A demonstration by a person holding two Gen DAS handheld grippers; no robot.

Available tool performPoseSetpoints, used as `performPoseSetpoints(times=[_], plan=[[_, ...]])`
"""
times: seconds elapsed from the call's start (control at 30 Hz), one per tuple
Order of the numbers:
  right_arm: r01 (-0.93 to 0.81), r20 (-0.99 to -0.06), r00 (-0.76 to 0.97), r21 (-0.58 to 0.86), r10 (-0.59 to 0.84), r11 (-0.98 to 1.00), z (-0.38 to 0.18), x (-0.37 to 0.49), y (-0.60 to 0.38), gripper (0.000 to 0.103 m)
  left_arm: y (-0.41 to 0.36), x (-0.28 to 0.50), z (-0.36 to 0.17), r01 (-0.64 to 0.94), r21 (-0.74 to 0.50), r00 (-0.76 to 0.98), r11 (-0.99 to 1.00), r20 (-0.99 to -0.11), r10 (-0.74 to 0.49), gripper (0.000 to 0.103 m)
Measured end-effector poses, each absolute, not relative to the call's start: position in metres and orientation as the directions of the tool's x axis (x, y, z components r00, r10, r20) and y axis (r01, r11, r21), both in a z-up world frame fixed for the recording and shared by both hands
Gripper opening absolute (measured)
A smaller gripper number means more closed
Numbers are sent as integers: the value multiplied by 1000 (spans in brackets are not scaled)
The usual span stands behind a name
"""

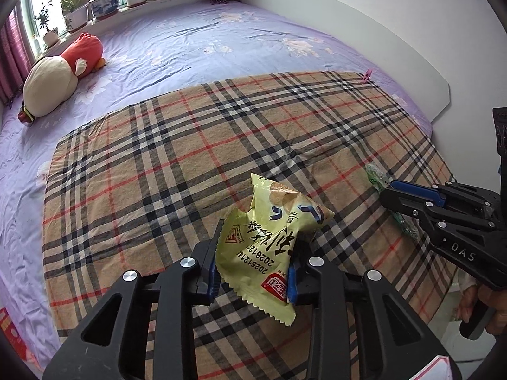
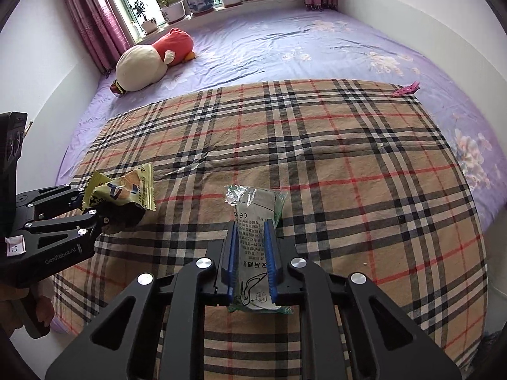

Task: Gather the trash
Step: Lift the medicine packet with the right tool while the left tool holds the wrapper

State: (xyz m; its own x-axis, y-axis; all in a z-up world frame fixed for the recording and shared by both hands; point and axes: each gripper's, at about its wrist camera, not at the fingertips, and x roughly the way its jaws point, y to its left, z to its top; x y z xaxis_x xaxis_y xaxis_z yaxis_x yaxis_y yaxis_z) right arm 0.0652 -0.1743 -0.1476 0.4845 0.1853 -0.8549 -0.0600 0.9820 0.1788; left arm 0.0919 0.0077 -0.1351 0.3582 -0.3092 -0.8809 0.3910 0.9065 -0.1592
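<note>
My left gripper [image 1: 253, 269] is shut on a crumpled yellow-green snack wrapper [image 1: 272, 237] and holds it above the plaid cloth [image 1: 158, 174]. The same wrapper [image 2: 123, 190] and left gripper [image 2: 95, 209] show at the left of the right wrist view. My right gripper [image 2: 252, 253] is shut on a flat grey-and-green printed packet [image 2: 253, 218], which sticks out past the blue pads. In the left wrist view the right gripper [image 1: 396, 199] is at the right, with the green packet [image 1: 377, 175] in it.
The plaid cloth lies on a purple flowered bedsheet [image 2: 285, 47]. A red and cream plush toy [image 2: 152, 60] lies at the far left by the window. A pink clothes peg [image 2: 405, 89] sits at the cloth's far right corner. Potted plants [image 2: 202, 0] line the sill.
</note>
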Motion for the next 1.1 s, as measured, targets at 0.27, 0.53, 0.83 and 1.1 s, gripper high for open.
performPoseSetpoints(times=[0.27, 0.53, 0.83, 1.1], plan=[[-2, -820, 516, 289, 249, 957, -130, 36, -202, 6, -13, 71, -118, 451, -152, 359, 880, -871, -335, 31], [59, -815, 529, 314, 237, 948, -122, 16, -230, 5, -40, 62, -107, 502, -150, 352, 851, -864, -360, 31], [96, -851, 505, 221, 143, 971, -142, 17, -244, 15, -51, 58, -112, 513, -156, 336, 844, -868, -365, 31], [61, -859, 494, 189, 135, 980, -155, 27, -238, 24, -48, 55, -115, 511, -151, 327, 846, -876, -354, 31]])
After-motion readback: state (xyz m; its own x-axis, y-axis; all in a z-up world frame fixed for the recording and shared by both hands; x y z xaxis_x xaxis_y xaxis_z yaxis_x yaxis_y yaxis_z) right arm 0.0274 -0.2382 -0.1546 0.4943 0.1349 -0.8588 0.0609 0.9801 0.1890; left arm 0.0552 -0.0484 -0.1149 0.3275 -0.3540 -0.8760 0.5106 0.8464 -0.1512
